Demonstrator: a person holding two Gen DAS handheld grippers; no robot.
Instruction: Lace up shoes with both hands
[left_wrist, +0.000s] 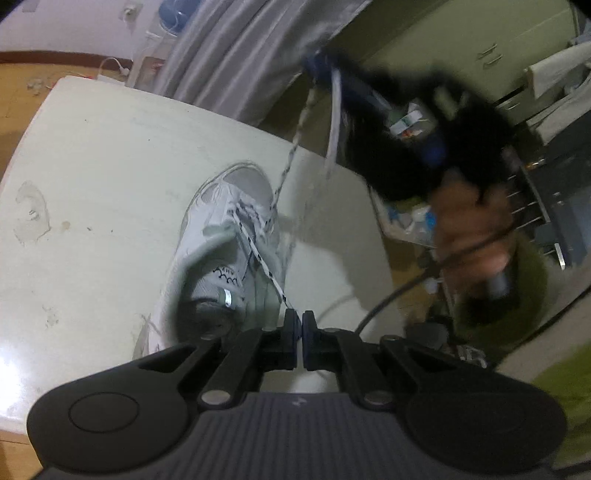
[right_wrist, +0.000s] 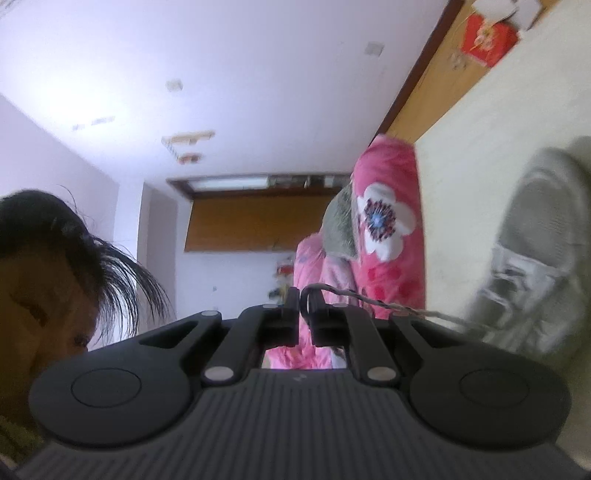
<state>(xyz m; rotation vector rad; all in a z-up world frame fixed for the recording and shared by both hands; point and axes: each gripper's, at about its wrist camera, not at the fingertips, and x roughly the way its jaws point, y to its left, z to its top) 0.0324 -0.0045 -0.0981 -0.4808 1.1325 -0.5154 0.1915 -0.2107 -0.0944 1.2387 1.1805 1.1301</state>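
Your white and grey shoe (left_wrist: 221, 251) lies on the pale table (left_wrist: 92, 155), toe pointing away from your left tool, its lace (left_wrist: 264, 266) threaded through the upper eyelets. One speckled end runs taut from the eyelets straight into your left gripper (left_wrist: 298, 325), whose fingers are pressed together on it just above the shoe's heel opening. The other end climbs off the shoe toward your right gripper (left_wrist: 332, 70), held high over the far table edge and blurred in the left view. From the right wrist view, your right gripper (right_wrist: 304, 306) is pinching that strand: it loops over the fingertips and trails off right toward the shoe (right_wrist: 535, 258). Beyond the table sits pink flowered bedding (right_wrist: 384, 229).
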